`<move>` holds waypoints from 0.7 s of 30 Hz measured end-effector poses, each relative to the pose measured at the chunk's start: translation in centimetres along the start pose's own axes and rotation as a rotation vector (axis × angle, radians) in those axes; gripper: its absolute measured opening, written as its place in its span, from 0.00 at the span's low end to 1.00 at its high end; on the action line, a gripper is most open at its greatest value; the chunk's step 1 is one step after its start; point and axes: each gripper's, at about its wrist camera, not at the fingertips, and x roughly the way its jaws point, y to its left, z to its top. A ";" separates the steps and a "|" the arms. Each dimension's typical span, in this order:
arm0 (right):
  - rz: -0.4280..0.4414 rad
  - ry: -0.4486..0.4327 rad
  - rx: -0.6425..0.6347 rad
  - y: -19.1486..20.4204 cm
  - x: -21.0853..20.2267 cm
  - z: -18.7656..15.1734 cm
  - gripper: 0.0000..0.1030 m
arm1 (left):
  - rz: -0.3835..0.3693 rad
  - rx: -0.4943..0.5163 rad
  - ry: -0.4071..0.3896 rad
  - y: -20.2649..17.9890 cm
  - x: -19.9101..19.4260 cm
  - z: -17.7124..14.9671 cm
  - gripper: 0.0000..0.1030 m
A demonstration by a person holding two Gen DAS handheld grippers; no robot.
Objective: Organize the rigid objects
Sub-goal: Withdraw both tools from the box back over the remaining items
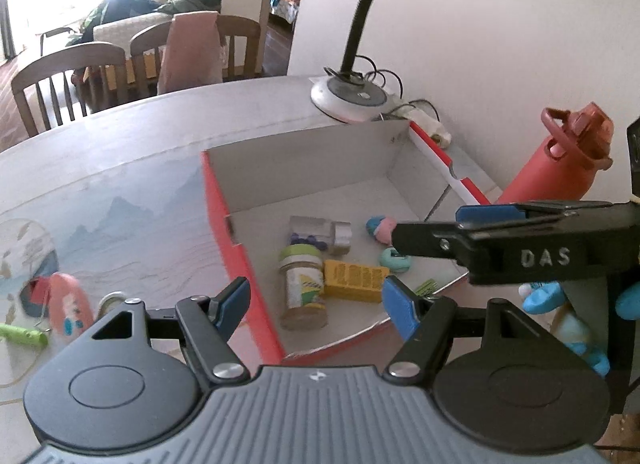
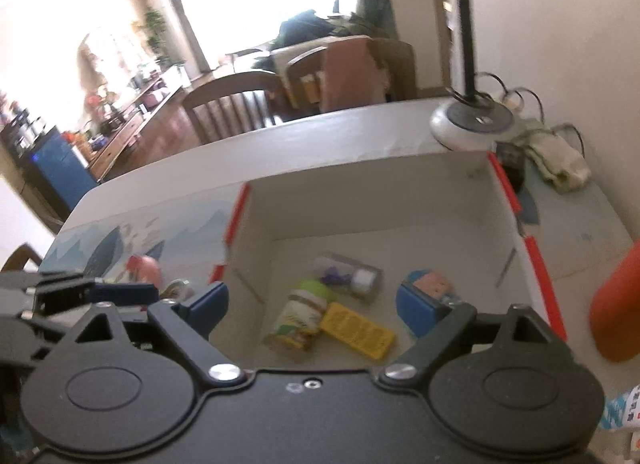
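Note:
A red cardboard box [image 1: 224, 220] with a white inside lies open on the table. In it are a green-lidded jar [image 1: 304, 284], a yellow packet [image 1: 356, 280], a clear bottle with a silver cap [image 1: 320, 238], a pink-and-blue toy [image 1: 380, 228] and a teal round piece [image 1: 396, 260]. My left gripper [image 1: 318, 304] hovers open over the box's near left corner, with nothing between its fingers. My right gripper [image 1: 428, 226] reaches in from the right above the box. In its own view the right gripper [image 2: 314, 308] is wide open and holds nothing, above the jar [image 2: 300, 320] and yellow packet [image 2: 358, 330].
Left of the box on the table lie a pink oval case [image 1: 68, 310], a green stick [image 1: 22, 332] and a small metal ring [image 1: 112, 300]. A red water bottle [image 1: 560, 160] stands right of the box, a lamp base [image 1: 348, 98] behind it, and a blue plush toy [image 1: 560, 304] at near right.

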 end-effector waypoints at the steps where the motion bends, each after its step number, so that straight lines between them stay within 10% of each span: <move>1: 0.001 -0.007 -0.010 0.7 -0.2 -0.2 0.90 | 0.003 -0.002 -0.004 0.5 -0.5 -0.3 0.76; 21: 0.069 -0.002 -0.035 13.3 1.8 -4.6 0.95 | 0.037 -0.042 -0.072 14.0 -7.8 -5.0 0.84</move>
